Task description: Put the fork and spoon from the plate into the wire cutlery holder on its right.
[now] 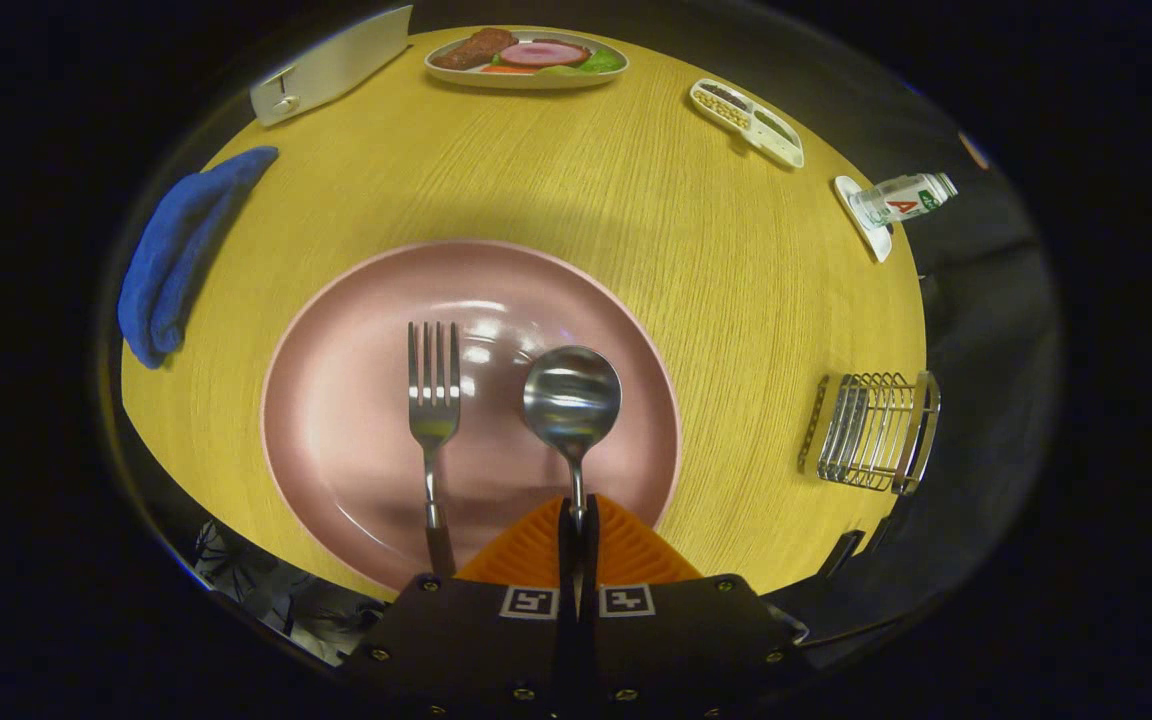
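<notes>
Round wooden surface (556,190), booth dark beyond it. Pink plate (336,400) sits just ahead of the claw (577,515), centred so both utensils can be reached. Blue cloth (176,250) lies off to the plate's left; a tray of food (526,58) and a small sectioned dish (748,122) stand far across, well out of the working path. Wire cutlery holder (874,432) stands right of the plate, apart from it. Fork (433,400) and spoon (572,400) lie side by side on the plate, handles toward the claw, easy to take. Claw fingers are pressed nearly together around the spoon's handle, seemingly gripping it. Fork untouched.
</notes>
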Tool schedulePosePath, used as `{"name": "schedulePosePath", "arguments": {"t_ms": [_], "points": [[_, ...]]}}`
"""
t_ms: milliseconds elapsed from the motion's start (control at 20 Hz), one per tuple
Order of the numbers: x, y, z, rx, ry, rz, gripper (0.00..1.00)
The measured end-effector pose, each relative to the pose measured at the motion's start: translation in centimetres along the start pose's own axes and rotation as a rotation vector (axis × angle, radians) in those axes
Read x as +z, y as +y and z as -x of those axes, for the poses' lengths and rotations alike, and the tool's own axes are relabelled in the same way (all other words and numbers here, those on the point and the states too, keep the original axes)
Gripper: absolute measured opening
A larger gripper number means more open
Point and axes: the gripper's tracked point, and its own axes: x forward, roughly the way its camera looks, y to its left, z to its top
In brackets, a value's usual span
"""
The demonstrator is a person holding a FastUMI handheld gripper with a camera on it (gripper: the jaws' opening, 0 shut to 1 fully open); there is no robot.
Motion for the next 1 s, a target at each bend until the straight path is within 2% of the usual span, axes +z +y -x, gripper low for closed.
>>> {"name": "schedulePosePath", "arguments": {"t_ms": [400, 650, 1000], "points": [[0.1, -3.3, 4.4, -0.106, -0.014, -0.014, 0.01], [0.2, -6.8, 6.9, -0.147, -0.038, -0.098, 0.01], [-1.6, -13.9, 9.6, -0.246, -0.001, -0.227, 0.01]]}}
